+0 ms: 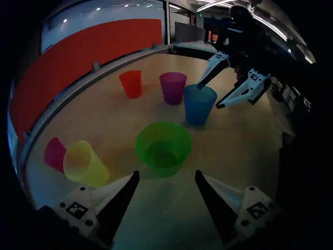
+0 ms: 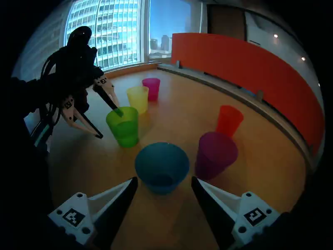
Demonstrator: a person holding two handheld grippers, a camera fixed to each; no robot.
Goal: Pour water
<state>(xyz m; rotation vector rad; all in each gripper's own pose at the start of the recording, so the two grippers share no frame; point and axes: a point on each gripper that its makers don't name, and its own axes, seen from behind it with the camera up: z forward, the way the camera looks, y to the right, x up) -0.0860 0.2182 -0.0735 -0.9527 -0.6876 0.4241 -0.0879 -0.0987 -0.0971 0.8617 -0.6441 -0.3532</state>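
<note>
Green translucent plastic cup (image 1: 163, 148), upright, just ahead of and centred between the spread, empty fingers of the left gripper (image 1: 166, 172), evidently lined up for grasping; blue translucent plastic cup (image 2: 161, 166) stands likewise before the released right gripper (image 2: 163, 178), both on the wooden tabletop (image 2: 175, 121).

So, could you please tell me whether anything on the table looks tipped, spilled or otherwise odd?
Nothing stands out. The red cup, purple cup, blue cup, green cup, yellow cup and pink cup all stand upright on the table, and no spill shows on the wood.
</note>
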